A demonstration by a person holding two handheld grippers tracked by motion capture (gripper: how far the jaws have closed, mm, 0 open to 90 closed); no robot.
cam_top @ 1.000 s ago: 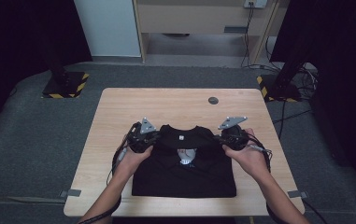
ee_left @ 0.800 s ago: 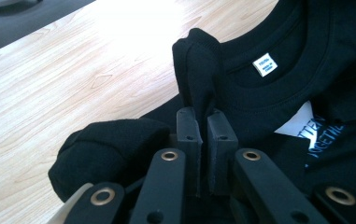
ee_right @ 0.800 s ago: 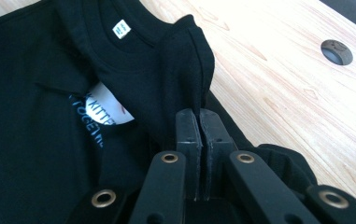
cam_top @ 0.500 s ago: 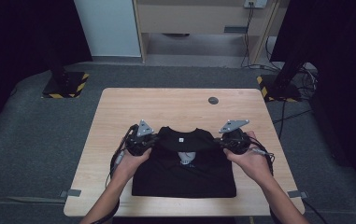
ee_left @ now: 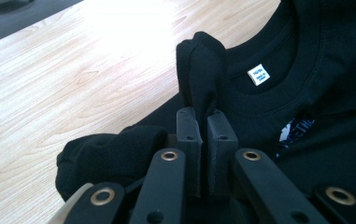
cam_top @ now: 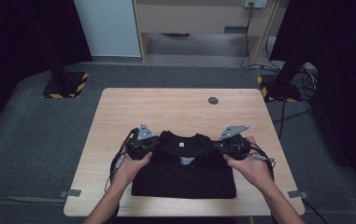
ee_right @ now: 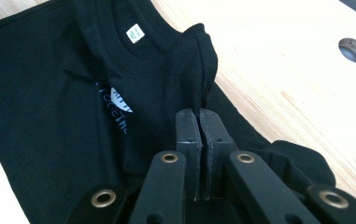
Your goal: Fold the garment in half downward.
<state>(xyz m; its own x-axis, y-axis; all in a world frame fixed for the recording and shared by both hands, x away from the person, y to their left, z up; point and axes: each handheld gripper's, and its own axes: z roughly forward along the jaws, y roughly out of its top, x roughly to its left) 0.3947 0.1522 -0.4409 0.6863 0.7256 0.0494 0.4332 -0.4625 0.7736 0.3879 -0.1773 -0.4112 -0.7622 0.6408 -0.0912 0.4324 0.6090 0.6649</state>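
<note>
A black T-shirt (cam_top: pixel 185 175) lies folded on the wooden table (cam_top: pixel 166 109), collar toward the far side, with a white neck label (ee_left: pixel 259 74) and a pale chest print (ee_right: pixel 117 105). My left gripper (cam_top: pixel 153 145) is at the shirt's left shoulder. In the left gripper view it (ee_left: pixel 206 114) is shut on a raised fold of black cloth (ee_left: pixel 201 60). My right gripper (cam_top: pixel 218 145) is at the right shoulder. Seen in its own view, the right gripper (ee_right: pixel 200 114) pinches a ridge of the shirt (ee_right: pixel 49 93) that stands up between the pads.
A dark round hole (cam_top: pixel 213 100) is set in the tabletop beyond the shirt, also visible in the right gripper view (ee_right: pixel 354 50). Bare wood lies on the far half of the table. Black stands with striped bases (cam_top: pixel 66 84) flank the table on grey floor.
Both grippers have drifted slightly toward the near edge, still pinching the shirt's shoulders. The shirt's body has stayed in place.
</note>
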